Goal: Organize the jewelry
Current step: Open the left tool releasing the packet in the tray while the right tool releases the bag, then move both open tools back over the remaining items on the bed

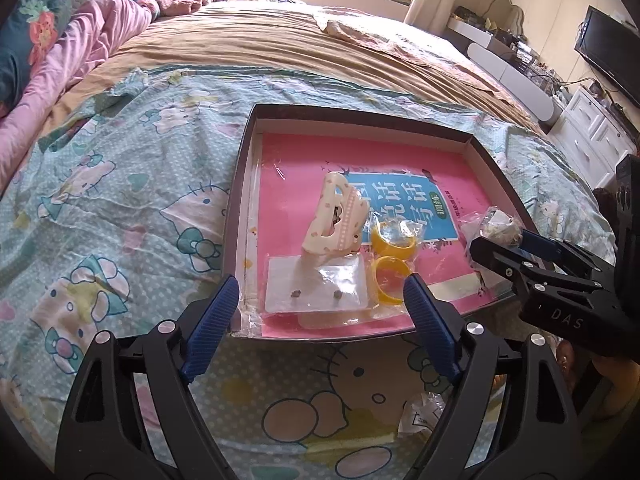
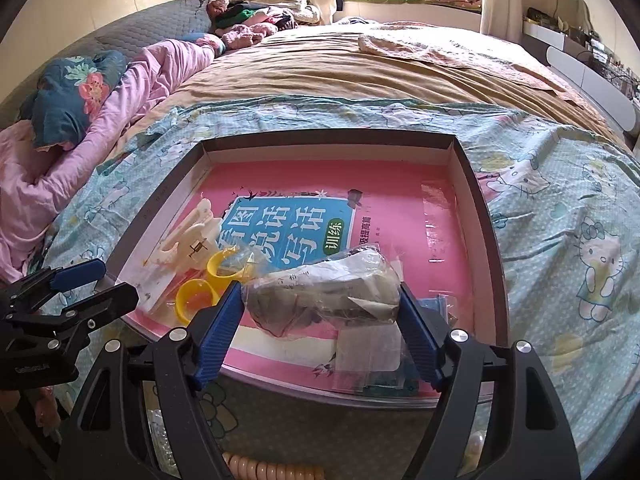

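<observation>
Meanwhile, a crumpled plastic bag (image 2: 320,292) is being gripped by the right tool (image 2: 320,320) above the box (image 2: 488,216), the left tool (image 1: 320,304) being held released over a flat packet (image 1: 316,288).

Left tool (image 1: 320,300) wide open — right tool (image 2: 320,312) clamped, both pitched downward.

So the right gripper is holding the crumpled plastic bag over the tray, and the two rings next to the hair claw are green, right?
Not quite: the two rings are yellow, not green, as the left wrist view shows. The rest holds: the right gripper has the crumpled plastic bag between its fingers over the tray, and the rings lie beside the hair claw.
</observation>
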Available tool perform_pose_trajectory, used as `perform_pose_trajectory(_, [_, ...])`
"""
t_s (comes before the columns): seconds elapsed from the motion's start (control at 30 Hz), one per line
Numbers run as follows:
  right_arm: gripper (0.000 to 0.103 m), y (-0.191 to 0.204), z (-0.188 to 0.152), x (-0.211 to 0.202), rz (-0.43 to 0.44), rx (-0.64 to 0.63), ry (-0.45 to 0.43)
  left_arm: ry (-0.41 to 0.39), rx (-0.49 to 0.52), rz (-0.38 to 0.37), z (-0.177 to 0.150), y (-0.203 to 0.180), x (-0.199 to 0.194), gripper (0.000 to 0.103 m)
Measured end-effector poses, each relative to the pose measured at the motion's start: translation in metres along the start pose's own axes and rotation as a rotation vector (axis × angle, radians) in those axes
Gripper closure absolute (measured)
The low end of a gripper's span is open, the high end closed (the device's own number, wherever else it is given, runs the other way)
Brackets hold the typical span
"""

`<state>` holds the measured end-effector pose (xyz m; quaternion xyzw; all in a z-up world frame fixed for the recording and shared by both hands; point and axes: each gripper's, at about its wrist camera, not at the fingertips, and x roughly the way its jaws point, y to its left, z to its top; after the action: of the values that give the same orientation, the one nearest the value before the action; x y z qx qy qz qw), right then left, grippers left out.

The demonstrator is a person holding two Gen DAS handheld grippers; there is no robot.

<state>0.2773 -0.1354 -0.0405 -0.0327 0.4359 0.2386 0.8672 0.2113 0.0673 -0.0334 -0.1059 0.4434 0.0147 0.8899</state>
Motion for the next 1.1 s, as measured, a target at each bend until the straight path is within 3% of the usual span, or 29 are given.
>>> perform_pose_trajectory(0.53, [0.011,-0.01,-0.003,-0.045,0.035,0.057,-0.09,-0.031,0.007,0.008,0.0,-0.006,-0.021,0.022])
perform_pose_trajectory(0.83, [0.01,-0.017,-0.013,-0.077,0.039,0.068,-0.13,-0.055,0.001,0.022,-0.003,-0.012,-0.038,0.01])
perform_pose_trajectory(1.1, [0.01,-0.018,-0.018,-0.105,0.05,0.064,-0.169,-0.078,-0.006,0.035,-0.006,-0.016,-0.056,0.01])
